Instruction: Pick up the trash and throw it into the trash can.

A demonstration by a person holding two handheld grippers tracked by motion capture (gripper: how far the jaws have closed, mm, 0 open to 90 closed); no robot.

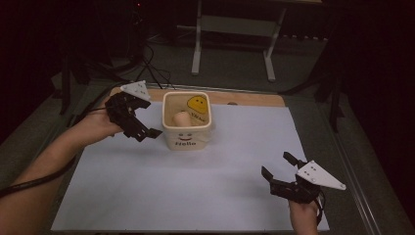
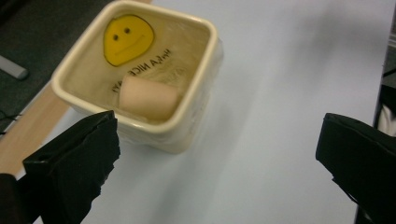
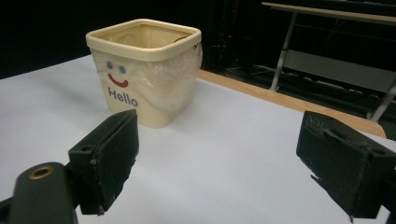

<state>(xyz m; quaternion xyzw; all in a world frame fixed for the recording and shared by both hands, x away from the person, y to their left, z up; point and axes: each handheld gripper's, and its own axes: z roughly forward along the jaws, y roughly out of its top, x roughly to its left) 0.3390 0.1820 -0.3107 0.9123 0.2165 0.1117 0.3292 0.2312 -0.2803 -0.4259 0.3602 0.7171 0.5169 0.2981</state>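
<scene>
The peg lies inside the tub on the bench. Left tool beside the tub, spread wide, empty. Right tool stands apart, spread, clear of the work.
</scene>
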